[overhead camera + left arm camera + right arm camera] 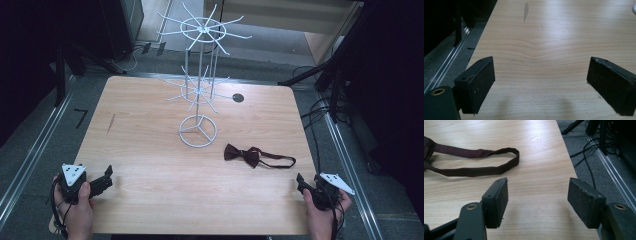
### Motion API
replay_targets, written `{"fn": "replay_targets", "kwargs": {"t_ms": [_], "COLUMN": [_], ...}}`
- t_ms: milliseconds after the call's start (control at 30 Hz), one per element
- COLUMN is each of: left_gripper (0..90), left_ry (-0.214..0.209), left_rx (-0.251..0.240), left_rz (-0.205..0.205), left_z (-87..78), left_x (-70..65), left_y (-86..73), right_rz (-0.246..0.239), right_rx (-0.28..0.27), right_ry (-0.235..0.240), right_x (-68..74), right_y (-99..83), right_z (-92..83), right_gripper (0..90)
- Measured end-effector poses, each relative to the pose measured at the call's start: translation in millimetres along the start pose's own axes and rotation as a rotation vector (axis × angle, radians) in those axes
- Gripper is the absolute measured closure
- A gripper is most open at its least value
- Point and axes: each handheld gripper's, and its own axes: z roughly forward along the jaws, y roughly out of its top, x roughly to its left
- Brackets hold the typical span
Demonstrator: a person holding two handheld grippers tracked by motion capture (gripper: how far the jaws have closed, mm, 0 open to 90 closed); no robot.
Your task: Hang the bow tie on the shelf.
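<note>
A dark maroon bow tie [243,154] lies flat on the wooden table [150,150], its strap loop [280,161] trailing to the right. In the right gripper view the strap loop [481,161] lies ahead and to the left of the jaws. A white wire display rack [199,85] stands upright at the table's middle back. My left gripper [106,176] rests at the front left corner, open, with bare wood between its jaws [540,80]. At the front right corner my right gripper [301,181] is open too [537,195], nothing between its jaws.
A round dark hole [238,98] sits in the table top right of the rack. Cables [312,112] and dark stand legs [320,75] lie on the grey floor beyond the right edge. Metal rails [30,155] run along the floor left of the table.
</note>
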Motion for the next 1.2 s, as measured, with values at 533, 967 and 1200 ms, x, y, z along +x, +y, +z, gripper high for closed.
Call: {"fn": "replay_targets", "kwargs": {"t_ms": [533, 967, 1200], "left_gripper": [8.6, 8.6, 8.6], "left_ry": [-0.005, -0.015, -0.016], "left_rx": [0.012, 0.011, 0.021], "left_rz": [0.013, 0.001, -0.003], "left_z": [0.5, 1.1, 1.6], "left_x": [-1.1, 0.1, 0.9], "left_y": [0.4, 0.5, 0.9], "right_rz": [-0.134, -0.076, -0.029], "right_rx": [0.185, 0.322, 0.385], "right_ry": [0.018, -0.034, -0.060], "right_x": [25.6, 36.5, 39.3], "right_y": [30.2, 71.9, 77.8], "right_z": [2.8, 27.5, 46.8], "right_gripper": [44.6, 59.0, 65.4]}}
